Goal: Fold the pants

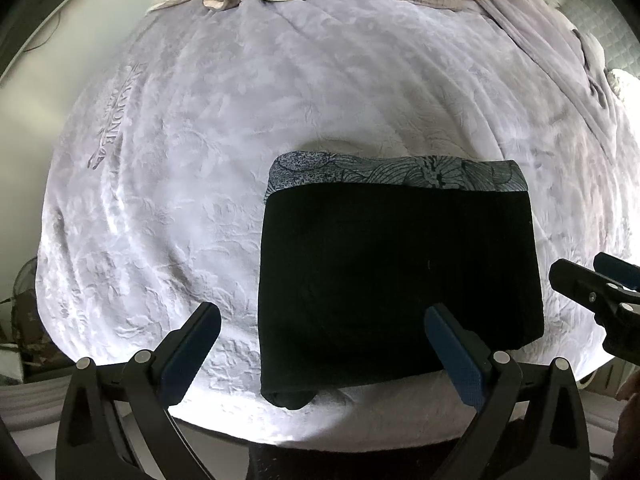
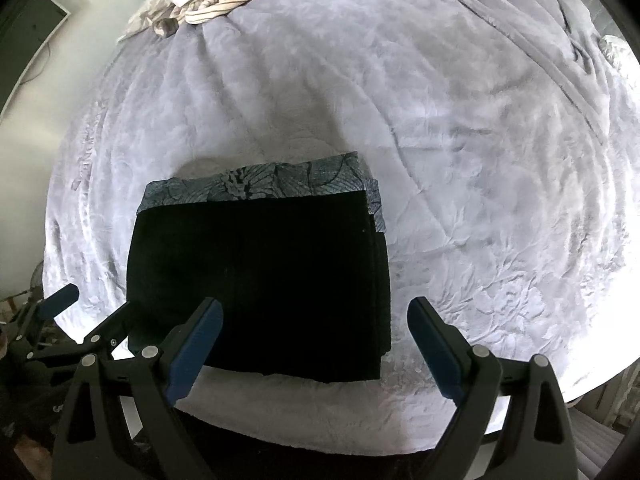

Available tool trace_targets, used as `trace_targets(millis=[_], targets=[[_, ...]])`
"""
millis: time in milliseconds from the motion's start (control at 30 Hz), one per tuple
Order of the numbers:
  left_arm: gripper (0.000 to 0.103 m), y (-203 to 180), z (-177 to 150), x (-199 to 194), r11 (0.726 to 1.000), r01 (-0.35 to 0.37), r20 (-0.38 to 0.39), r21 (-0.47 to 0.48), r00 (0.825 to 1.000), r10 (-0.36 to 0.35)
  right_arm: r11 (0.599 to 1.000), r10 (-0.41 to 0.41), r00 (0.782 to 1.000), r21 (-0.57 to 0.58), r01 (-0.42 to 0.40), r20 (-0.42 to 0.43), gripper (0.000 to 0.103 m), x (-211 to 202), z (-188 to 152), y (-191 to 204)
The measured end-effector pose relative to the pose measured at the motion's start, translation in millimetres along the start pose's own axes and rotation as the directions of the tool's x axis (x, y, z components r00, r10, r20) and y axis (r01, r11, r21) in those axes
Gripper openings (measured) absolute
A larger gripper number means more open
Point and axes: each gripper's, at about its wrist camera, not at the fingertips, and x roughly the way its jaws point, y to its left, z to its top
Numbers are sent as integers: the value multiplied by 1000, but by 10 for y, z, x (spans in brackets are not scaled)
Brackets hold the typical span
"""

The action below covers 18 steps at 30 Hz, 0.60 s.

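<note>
The left gripper (image 1: 322,344) and the right gripper (image 2: 316,334) both stand wide open above the pants (image 1: 400,276), holding nothing, with their blue textured pads clear of the fabric. The pants lie folded into a compact black rectangle near the front edge of the bed, its far edge showing a grey leaf-patterned band (image 1: 400,172). They rest on a plush, embossed lavender blanket (image 1: 240,120).

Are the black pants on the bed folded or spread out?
Folded: the black pants lie as a compact rectangle on the blanket, layered edges showing.
</note>
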Motion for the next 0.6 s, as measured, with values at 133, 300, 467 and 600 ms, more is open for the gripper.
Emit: trace_targets(millis=[133,300,467,600], targets=[[102,-14,10,-11,1000,-12,1,-2,1000,12,1000,-19,1000,-7,19,0,95,-7,18,19],[102,-2,37,-11,1000,-18,3,3,1000,18,999,-38,999,-8,38,-4,95,-13,39,31],[102,4,64,-8,1000,-22,4,11,1000,22,999,-46,999,-6,46,-9,95,-7,64,31],[102,15,83,2,1000,-24,3,9,1000,24,998,-56,998,-14,56,-12,95,15,72,58]])
